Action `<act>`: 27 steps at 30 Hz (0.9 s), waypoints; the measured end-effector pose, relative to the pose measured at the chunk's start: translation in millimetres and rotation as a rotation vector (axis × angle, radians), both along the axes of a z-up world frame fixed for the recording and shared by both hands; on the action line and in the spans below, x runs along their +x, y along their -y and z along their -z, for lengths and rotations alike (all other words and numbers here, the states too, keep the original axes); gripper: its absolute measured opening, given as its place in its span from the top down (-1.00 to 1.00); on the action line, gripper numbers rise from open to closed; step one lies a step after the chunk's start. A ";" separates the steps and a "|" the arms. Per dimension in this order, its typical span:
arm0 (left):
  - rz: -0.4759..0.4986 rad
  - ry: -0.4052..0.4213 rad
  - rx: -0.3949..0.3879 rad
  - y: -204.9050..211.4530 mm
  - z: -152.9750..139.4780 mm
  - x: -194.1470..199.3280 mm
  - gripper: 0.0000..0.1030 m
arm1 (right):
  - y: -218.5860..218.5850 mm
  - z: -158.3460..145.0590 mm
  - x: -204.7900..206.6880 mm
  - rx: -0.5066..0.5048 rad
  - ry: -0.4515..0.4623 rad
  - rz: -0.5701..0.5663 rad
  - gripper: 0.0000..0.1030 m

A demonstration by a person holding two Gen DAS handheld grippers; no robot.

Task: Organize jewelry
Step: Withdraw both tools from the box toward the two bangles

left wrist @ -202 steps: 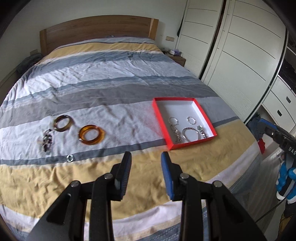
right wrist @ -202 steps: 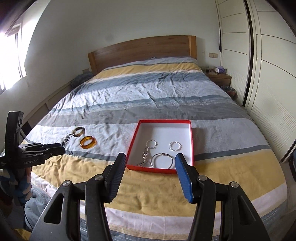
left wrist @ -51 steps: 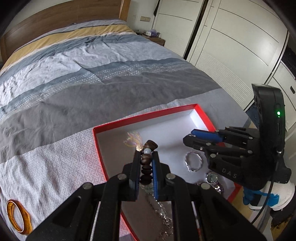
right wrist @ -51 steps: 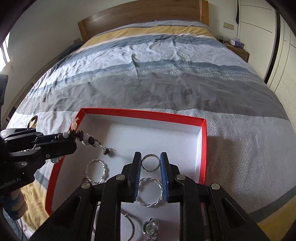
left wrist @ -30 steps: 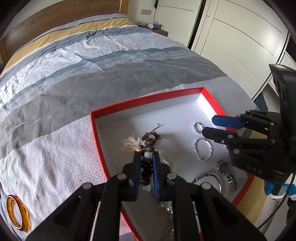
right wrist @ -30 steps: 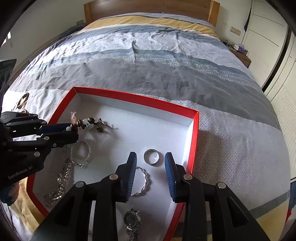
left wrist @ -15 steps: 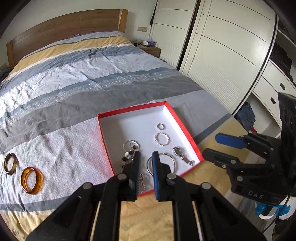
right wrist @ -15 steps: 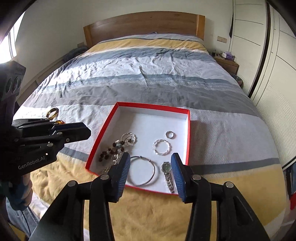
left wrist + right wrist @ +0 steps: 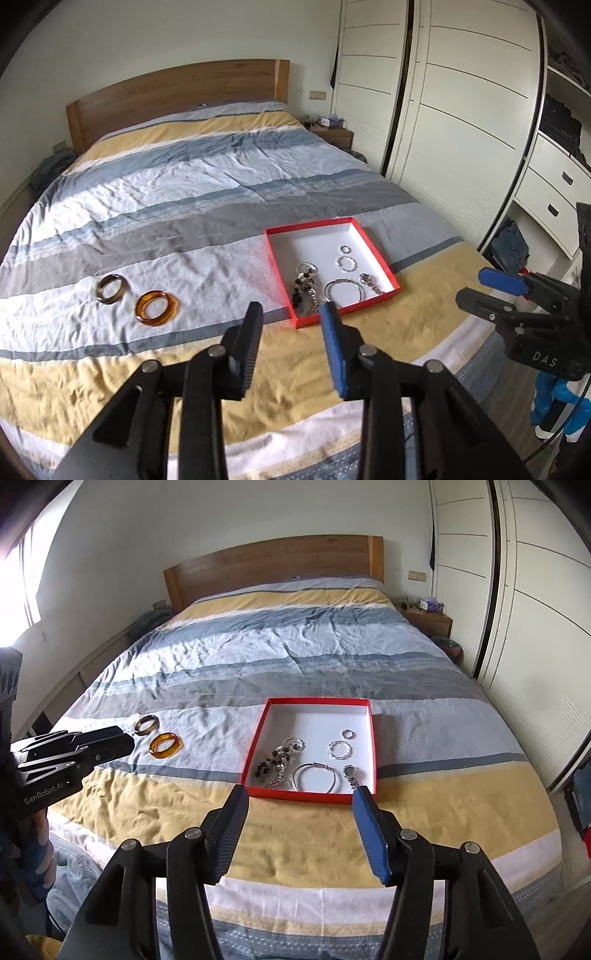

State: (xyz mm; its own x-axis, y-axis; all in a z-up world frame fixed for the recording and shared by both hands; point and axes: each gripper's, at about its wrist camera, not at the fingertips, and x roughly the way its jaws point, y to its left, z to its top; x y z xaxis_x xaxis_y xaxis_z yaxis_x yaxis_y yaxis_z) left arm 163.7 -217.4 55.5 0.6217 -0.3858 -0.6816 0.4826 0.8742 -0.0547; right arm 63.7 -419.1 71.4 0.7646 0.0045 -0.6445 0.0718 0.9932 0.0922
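A: Both were holding nothing. The left tool (image 9: 291, 314) gaped moderately, the right tool (image 9: 301, 799) was spread wide, both hanging over the bed (image 9: 184, 192), short of the red box (image 9: 372, 738).

B: And what was left out?

A: The amber bangle (image 9: 156, 303) and brown bangle (image 9: 110, 289), flat on the sheet, well left of the box. Probably light, stiff, slick, so I'd pinch across the rim.

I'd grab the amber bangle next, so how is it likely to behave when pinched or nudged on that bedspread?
The amber bangle looks like a rigid, glossy ring, so it should hold its shape but may slip between the pads. Lying flat on the soft, wrinkled bedspread, it probably slides or sinks rather than rolls. If stood on edge, it could roll toward the brown bangle beside it.
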 end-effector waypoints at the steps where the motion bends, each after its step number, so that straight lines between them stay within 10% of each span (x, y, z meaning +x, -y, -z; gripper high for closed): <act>1: -0.019 0.014 0.001 -8.6 -4.4 -10.3 0.38 | -6.9 -4.0 -7.8 0.000 0.011 -0.008 -0.14; 11: -0.168 0.116 0.016 -73.8 -32.9 -85.9 0.37 | -62.6 -28.3 -68.1 0.022 0.106 -0.024 -0.21; 27: -0.239 0.144 -0.019 -115.2 -34.9 -104.5 0.37 | -86.3 -23.7 -75.3 0.025 0.088 -0.029 -0.22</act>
State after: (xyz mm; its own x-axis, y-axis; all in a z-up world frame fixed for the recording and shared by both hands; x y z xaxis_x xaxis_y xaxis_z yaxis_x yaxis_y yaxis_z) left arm 59.2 -102.2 90.5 0.7868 -0.2284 -0.5734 0.2668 0.9636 -0.0178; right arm -11.6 -332.8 95.1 0.8175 0.0426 -0.5743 0.0339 0.9920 0.1219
